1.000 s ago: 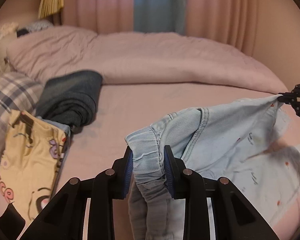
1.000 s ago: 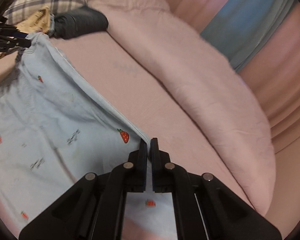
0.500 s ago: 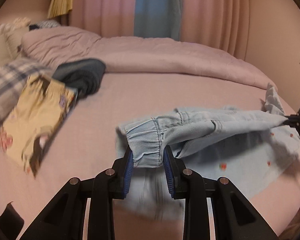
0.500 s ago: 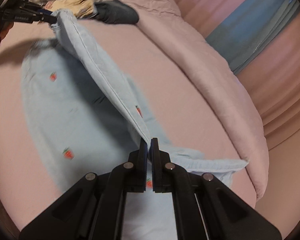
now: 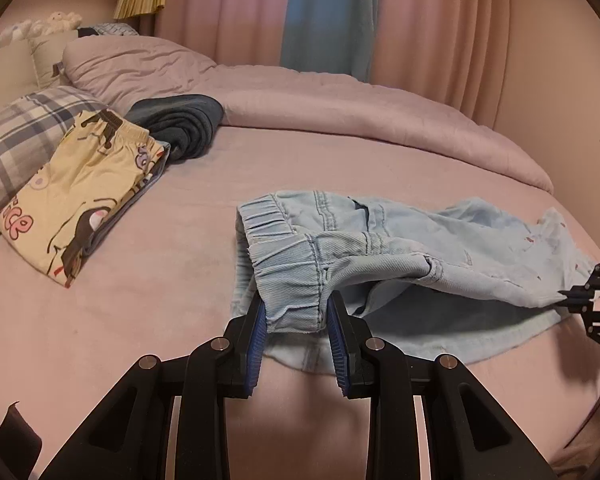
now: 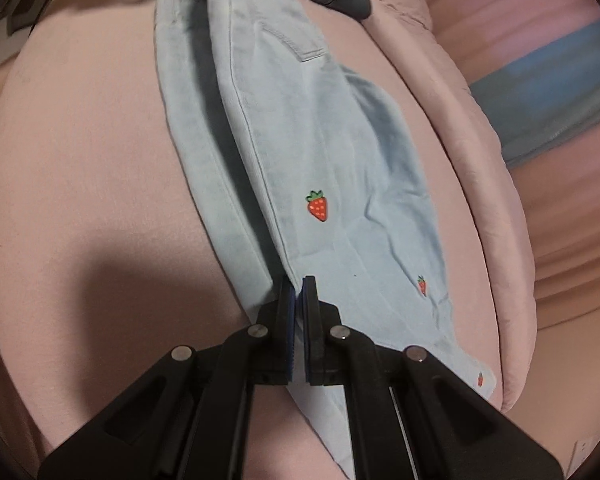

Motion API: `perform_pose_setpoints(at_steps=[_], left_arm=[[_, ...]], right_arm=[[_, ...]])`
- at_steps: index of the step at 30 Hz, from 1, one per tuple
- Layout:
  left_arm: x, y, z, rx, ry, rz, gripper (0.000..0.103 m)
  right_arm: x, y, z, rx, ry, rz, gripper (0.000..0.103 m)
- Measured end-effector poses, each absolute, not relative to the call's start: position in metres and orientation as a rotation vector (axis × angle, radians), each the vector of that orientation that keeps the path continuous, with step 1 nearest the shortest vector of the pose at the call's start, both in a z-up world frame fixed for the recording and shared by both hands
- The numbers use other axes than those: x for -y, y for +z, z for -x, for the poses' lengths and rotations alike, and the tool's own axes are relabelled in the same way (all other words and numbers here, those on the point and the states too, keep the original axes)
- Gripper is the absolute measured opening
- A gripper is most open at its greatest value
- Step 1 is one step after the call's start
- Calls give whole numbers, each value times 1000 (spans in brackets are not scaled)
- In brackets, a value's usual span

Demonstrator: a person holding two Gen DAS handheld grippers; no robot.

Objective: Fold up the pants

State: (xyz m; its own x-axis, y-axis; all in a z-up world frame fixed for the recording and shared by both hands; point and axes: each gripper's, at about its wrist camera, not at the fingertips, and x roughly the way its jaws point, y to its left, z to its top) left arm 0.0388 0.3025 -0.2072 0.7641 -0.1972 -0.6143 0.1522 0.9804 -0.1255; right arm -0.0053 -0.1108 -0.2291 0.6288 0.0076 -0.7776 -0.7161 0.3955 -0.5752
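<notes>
1. Across the middle and right of the left wrist view, the light blue pants lie partly on the pink bed sheet, their upper layer lifted off the lower one.
2. At lower centre of that view, the left gripper is clamped on the gathered elastic waistband, its blue pads pressing the cloth from both sides.
3. At the right edge, the right gripper pinches the far leg end of the pants.
4. Seen from the right wrist, its jaws are almost fully closed on a folded edge of the fabric at lower centre, and a strawberry print sits just above.
5. Toward the upper left of the left wrist view lie yellow printed folded pants, a dark rolled garment and a plaid pillow.
6. Behind them a pink duvet crosses the frame, with pink and blue curtains at the top.
</notes>
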Motion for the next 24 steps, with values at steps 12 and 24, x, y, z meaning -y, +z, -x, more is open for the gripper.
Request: perform_pose_setpoints(at_steps=[12, 24], left_arm=[[-311, -215, -13, -788, -42, 5, 68], [-217, -158, -41, -706, -330, 168, 69]], right_arm=[[120, -231, 9, -822, 503, 985, 16], [349, -152, -47, -893, 103, -256, 41]])
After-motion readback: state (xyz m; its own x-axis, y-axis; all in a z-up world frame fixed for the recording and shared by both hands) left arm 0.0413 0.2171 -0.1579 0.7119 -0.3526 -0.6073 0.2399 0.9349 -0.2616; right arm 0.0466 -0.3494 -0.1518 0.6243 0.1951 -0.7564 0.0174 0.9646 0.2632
